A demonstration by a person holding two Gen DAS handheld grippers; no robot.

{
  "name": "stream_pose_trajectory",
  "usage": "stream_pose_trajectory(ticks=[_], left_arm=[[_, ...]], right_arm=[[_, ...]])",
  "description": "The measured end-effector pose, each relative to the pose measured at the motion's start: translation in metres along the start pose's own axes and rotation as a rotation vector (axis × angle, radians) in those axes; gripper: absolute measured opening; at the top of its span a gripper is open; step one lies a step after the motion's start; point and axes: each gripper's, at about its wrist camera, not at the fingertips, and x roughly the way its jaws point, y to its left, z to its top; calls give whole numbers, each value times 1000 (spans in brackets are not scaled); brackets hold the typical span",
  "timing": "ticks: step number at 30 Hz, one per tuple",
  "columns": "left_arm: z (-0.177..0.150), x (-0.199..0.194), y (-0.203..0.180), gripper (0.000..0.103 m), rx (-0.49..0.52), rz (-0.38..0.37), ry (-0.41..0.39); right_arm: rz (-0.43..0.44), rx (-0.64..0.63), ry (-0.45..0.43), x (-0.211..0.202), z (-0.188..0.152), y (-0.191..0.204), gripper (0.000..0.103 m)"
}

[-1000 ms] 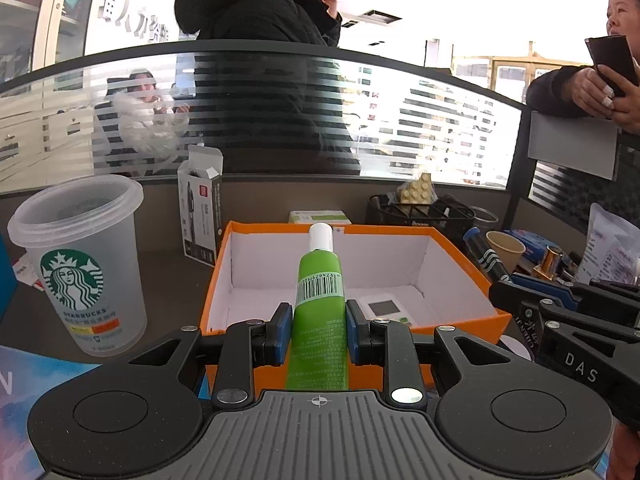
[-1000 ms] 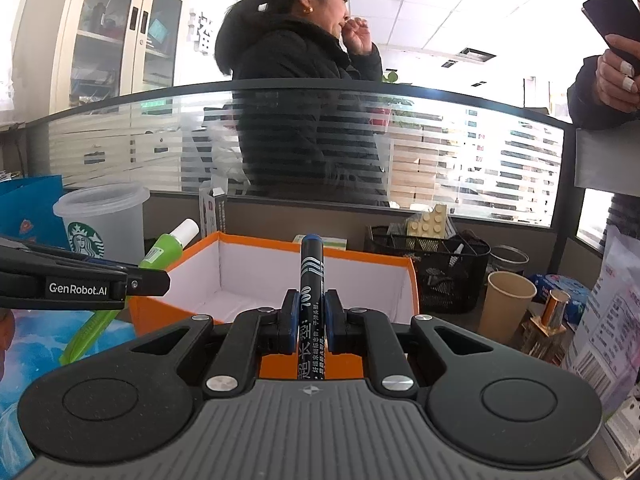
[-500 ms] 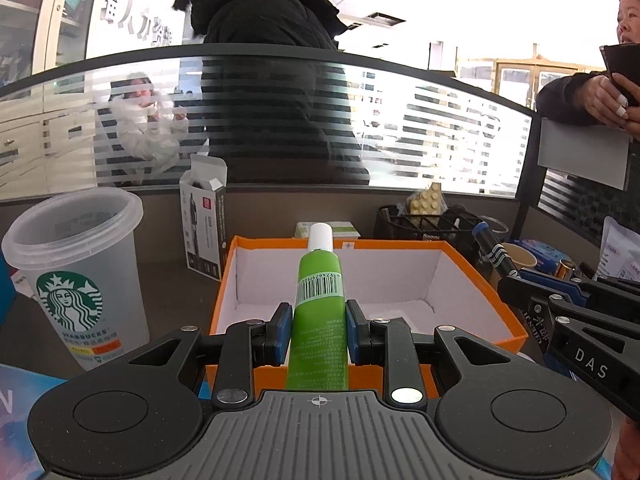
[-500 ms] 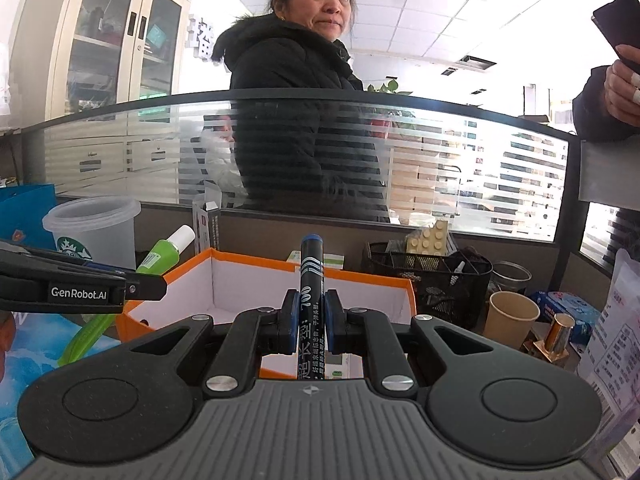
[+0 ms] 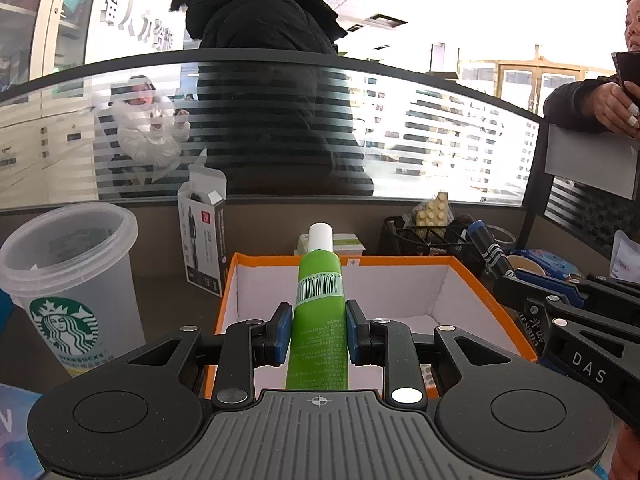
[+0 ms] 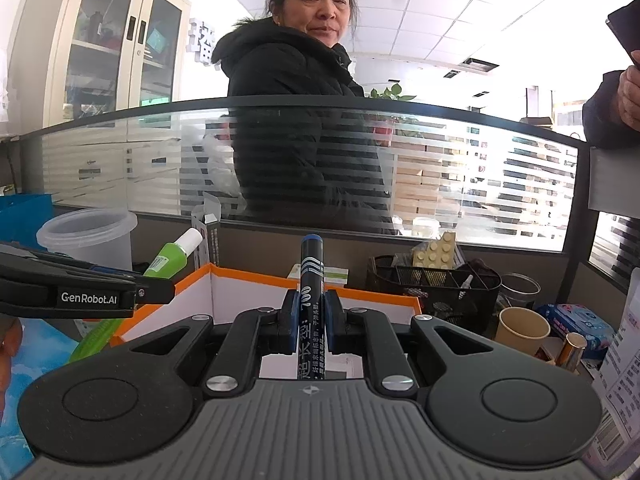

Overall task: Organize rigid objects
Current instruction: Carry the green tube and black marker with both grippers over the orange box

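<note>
My left gripper (image 5: 319,330) is shut on a green tube (image 5: 320,308) with a white cap and a barcode, held upright over the near edge of an orange box (image 5: 500,304) with a white inside. My right gripper (image 6: 311,322) is shut on a dark blue marker (image 6: 311,280), held upright before the same orange box (image 6: 192,280). The left gripper (image 6: 80,292) and the green tube (image 6: 168,260) show at the left of the right wrist view. The right gripper (image 5: 560,320) with the marker (image 5: 490,248) shows at the right of the left wrist view.
A clear Starbucks cup (image 5: 72,280) stands left of the box. An open carton (image 5: 204,232) stands behind it. A black mesh basket (image 6: 436,288), a paper cup (image 6: 522,328) and packets lie to the right. A glass partition (image 6: 320,160) with people behind it closes the back.
Both grippers have risen and tilted up a little, still holding the tube and the marker. The box sits lower in both views. The woman behind the glass has turned to face me.
</note>
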Motion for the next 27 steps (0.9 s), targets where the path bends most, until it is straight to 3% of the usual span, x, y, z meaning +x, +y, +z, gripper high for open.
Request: stream_pose_trajectory(ticks=[27], left_arm=[[1, 32, 2, 26, 0, 36, 45]], right_arm=[[4, 18, 31, 20, -1, -7, 12]])
